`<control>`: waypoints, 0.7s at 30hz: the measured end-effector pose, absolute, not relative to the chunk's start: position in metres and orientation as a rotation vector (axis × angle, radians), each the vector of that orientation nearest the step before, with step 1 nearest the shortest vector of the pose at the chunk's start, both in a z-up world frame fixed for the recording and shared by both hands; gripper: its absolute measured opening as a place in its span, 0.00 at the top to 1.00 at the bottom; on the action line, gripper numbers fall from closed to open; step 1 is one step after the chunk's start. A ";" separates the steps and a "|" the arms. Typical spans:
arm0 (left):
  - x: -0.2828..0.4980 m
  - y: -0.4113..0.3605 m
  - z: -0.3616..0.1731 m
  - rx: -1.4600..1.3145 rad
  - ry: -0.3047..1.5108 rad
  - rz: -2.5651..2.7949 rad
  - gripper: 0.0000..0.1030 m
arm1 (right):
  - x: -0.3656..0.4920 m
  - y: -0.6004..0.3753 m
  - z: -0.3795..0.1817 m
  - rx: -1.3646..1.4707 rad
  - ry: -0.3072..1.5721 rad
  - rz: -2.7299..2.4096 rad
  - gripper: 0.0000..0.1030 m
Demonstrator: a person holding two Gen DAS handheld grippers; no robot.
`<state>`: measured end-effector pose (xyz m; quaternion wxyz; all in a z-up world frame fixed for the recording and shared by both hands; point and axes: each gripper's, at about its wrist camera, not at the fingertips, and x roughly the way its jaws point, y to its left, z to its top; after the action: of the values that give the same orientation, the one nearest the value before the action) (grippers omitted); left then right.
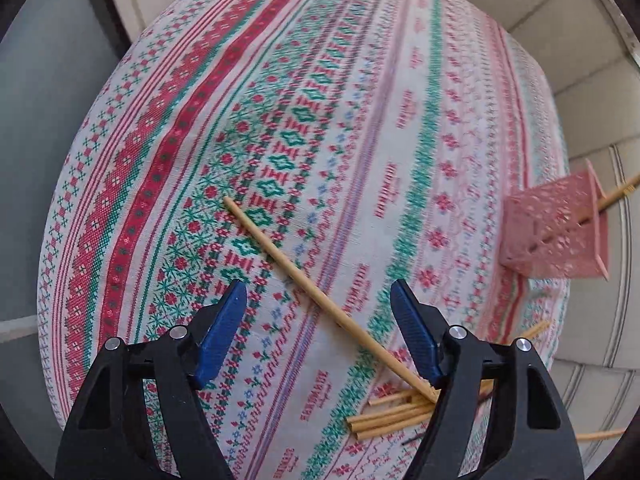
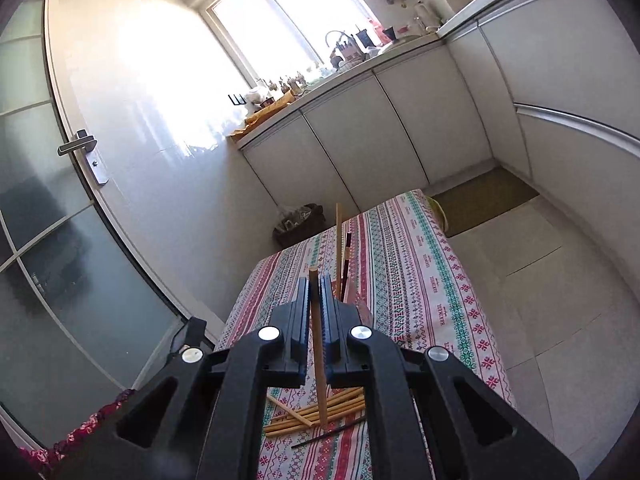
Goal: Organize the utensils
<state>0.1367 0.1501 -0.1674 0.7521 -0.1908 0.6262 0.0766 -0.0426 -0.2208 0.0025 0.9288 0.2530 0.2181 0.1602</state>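
My left gripper (image 1: 318,294) is open, low over the patterned tablecloth (image 1: 280,120). A single wooden chopstick (image 1: 320,292) lies slantwise between its blue pads (image 1: 222,332). A pile of wooden chopsticks (image 1: 394,414) lies by its right finger. A pink perforated holder (image 1: 556,232) stands at the table's right edge with a chopstick (image 1: 618,194) sticking out. My right gripper (image 2: 320,280) is shut on a wooden chopstick (image 2: 318,344), held upright above the pile (image 2: 316,410). Chopsticks (image 2: 340,240) stand just beyond the fingers; the holder is hidden there.
A thin dark stick (image 2: 328,434) lies beside the pile. White cabinets (image 2: 360,136) and a tiled floor (image 2: 560,280) surround the table. A glass door (image 2: 48,200) is on the left, and a dark basket (image 2: 300,220) sits on the floor past the table's far end.
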 end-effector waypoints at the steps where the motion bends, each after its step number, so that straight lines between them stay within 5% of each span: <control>1: 0.139 0.150 -0.170 -0.407 1.358 0.199 0.32 | -0.041 -0.222 0.001 0.524 0.451 0.329 0.95; 6: 0.157 0.133 -0.172 -0.268 1.324 0.285 0.44 | -0.037 -0.232 -0.005 0.541 0.465 0.326 0.95; 8: 0.162 0.119 -0.170 -0.177 1.293 0.247 0.58 | -0.037 -0.235 -0.006 0.543 0.469 0.323 0.95; 10: 0.163 0.110 -0.167 -0.147 1.264 0.179 0.84 | -0.036 -0.238 -0.007 0.548 0.473 0.319 0.95; 13: 0.161 0.108 -0.164 -0.203 1.228 0.080 0.96 | -0.035 -0.242 -0.009 0.555 0.484 0.310 0.95; 21: 0.107 0.097 -0.109 -0.233 0.975 -0.127 0.96 | -0.033 -0.241 -0.011 0.557 0.493 0.307 0.94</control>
<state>0.1066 0.0968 -0.1089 0.8751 -0.1117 0.4670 -0.0610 -0.0333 -0.2406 -0.0109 0.9201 0.2710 0.2399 0.1494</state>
